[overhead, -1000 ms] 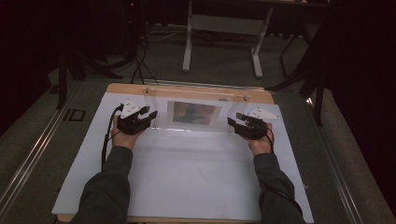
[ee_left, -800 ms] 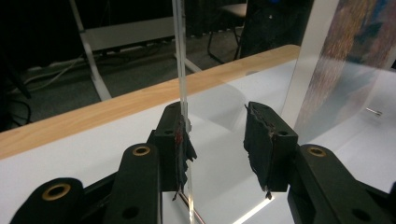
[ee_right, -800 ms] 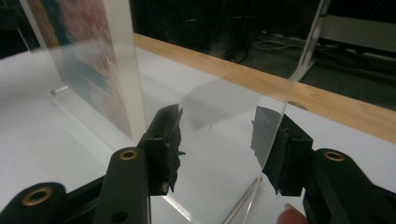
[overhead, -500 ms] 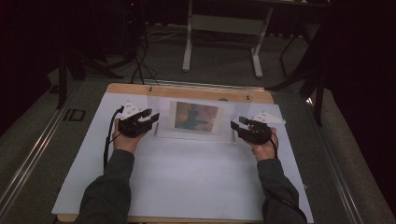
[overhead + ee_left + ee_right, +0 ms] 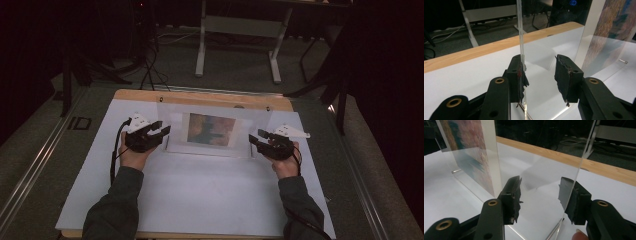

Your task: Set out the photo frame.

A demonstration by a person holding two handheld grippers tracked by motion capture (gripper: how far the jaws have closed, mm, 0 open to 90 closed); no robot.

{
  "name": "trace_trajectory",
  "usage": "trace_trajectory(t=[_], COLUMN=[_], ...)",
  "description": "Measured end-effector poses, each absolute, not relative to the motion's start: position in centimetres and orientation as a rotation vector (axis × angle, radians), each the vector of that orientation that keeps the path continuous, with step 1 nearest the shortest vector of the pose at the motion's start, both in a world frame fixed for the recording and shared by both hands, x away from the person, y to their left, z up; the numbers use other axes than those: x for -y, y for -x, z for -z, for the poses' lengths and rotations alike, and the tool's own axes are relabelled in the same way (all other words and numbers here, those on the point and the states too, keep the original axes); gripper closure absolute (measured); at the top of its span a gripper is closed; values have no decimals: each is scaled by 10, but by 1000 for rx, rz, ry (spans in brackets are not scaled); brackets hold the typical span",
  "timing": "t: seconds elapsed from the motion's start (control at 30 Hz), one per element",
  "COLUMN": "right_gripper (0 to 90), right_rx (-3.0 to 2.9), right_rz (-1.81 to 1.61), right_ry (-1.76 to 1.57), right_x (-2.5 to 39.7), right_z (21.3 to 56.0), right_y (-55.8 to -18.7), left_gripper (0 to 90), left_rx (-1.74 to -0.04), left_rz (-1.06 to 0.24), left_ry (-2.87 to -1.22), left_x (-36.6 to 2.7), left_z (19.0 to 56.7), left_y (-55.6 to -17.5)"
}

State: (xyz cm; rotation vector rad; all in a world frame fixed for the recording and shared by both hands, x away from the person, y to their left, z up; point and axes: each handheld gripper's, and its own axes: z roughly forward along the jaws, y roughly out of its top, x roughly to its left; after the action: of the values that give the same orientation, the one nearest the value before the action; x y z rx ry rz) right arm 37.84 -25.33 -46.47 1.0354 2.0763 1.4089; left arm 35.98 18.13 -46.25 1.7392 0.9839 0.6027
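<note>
A clear acrylic picture frame with a brown and blue picture stands upright on the white table. My left gripper is at its left side and my right gripper at its right side. In the left gripper view the jaws are apart, and the clear panel's edge runs between them against the left pad. In the right gripper view the jaws are also apart around the clear panel, whose edge lies close to the right pad. Neither pair presses on it.
A wooden strip borders the table's far edge. Beyond it are a dark floor, the legs of another desk and cables. White tabletop stretches between my forearms and the near edge.
The frame now looks taller and more upright, with its lower edge nearer the person. Both grippers have come slightly toward the person along its sides.
</note>
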Motion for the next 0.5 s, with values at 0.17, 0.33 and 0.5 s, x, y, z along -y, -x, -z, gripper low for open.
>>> trace_trajectory(t=[0.17, 0.33, 0.5], right_gripper=[505, 502, 501], right_rx=[-2083, -2086, -2100], right_rz=[-1410, -1424, -1433], right_ry=[-1045, -1052, -1048], right_x=[256, 256, 255], right_z=[466, 469, 469], right_y=[-372, -369, -368], left_gripper=[594, 594, 594], left_rx=[-1000, -1021, -1036], left_rz=[-594, -598, -603], left_ry=[-1744, -1750, -1749], left_x=[-179, -178, -179], left_z=[464, 463, 461], left_y=[-354, -345, -338])
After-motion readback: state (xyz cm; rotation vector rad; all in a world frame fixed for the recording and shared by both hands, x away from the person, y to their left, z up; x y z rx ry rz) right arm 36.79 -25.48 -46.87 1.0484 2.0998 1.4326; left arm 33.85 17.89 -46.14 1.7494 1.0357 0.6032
